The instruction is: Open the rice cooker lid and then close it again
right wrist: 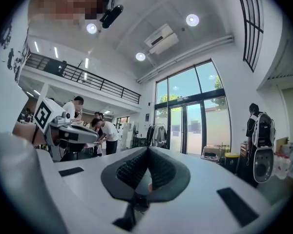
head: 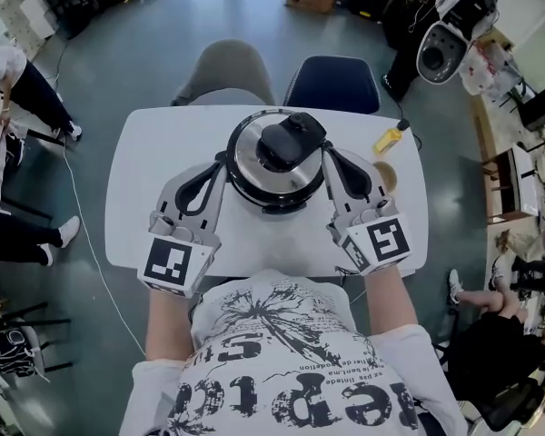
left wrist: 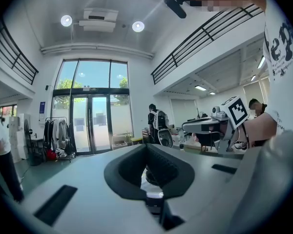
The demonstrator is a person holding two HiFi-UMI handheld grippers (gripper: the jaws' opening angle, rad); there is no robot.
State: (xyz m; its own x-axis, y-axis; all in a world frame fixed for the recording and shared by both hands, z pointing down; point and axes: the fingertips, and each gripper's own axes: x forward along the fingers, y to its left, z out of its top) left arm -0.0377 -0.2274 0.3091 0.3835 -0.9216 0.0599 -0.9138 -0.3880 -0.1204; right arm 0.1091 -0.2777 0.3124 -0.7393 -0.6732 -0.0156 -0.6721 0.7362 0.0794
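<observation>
The rice cooker (head: 274,163) stands in the middle of the white table (head: 141,175). Its silver lid is down, with the black handle (head: 291,140) on top. My left gripper (head: 223,158) rests level on the table at the cooker's left side, tips close to its rim; I cannot tell if they touch. My right gripper (head: 331,153) lies the same way at the cooker's right side. In the left gripper view (left wrist: 146,146) and the right gripper view (right wrist: 147,150) the jaws meet at their tips, with nothing held. Neither gripper view shows the cooker.
A yellow bottle (head: 390,139) and a round brownish disc (head: 386,176) lie on the table right of my right gripper. A grey chair (head: 225,71) and a dark blue chair (head: 334,82) stand at the table's far side. People stand around the room.
</observation>
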